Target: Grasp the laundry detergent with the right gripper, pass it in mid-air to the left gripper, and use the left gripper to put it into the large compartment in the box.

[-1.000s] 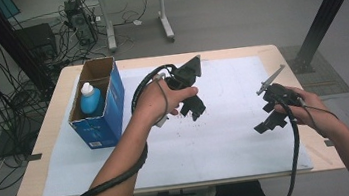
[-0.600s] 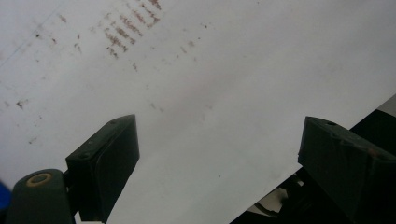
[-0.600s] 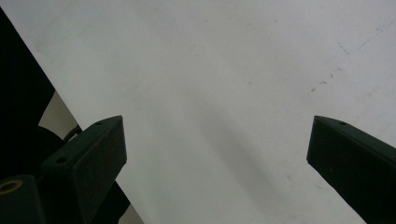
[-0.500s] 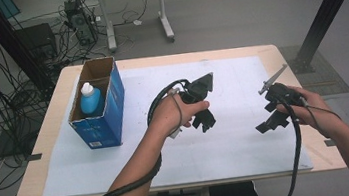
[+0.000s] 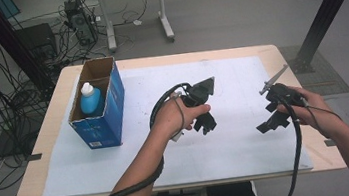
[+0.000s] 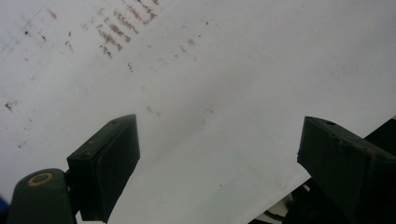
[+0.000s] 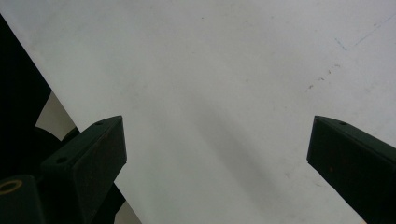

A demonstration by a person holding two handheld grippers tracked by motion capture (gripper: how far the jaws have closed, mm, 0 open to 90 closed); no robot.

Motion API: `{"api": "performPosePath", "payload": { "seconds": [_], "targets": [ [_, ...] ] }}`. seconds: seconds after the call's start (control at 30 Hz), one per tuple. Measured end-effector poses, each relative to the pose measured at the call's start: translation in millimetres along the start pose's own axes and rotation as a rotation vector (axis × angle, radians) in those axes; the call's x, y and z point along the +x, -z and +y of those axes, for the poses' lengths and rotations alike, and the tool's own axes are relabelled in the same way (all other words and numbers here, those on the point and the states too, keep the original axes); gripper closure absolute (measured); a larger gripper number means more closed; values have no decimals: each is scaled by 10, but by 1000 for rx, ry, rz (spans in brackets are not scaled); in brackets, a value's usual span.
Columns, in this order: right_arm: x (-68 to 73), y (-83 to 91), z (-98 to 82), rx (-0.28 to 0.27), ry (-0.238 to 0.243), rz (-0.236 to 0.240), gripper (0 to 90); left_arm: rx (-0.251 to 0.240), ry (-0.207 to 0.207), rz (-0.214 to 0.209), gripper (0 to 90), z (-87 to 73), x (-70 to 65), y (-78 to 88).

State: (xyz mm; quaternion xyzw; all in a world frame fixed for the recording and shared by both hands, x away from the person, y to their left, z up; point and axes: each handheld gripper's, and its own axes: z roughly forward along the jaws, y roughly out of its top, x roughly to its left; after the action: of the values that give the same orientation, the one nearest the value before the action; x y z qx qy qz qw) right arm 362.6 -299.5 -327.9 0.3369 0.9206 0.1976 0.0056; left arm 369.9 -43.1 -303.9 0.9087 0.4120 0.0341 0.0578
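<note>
My left claw (image 5: 205, 124) & right claw (image 5: 267, 121) both spread wide, nothing between jaws, low over the white sheet (image 5: 239, 145) on the tabletop (image 5: 53, 110). Left jaws just narrowed slightly.

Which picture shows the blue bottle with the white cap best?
The high view: the blue plastic bottle with the white cap stands inside the open blue cardboard box at the table's left. Both gripper views look down at the white paper sheet between their own fingers instead.
</note>
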Motion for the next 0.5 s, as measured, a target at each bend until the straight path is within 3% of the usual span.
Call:
{"api": "performPosePath", "payload": {
  "seconds": [0.5],
  "targets": [
    [51,53,-9,-1,0,-10,46,5,-4,-5,133,-42,-4,26]
  ]
}}
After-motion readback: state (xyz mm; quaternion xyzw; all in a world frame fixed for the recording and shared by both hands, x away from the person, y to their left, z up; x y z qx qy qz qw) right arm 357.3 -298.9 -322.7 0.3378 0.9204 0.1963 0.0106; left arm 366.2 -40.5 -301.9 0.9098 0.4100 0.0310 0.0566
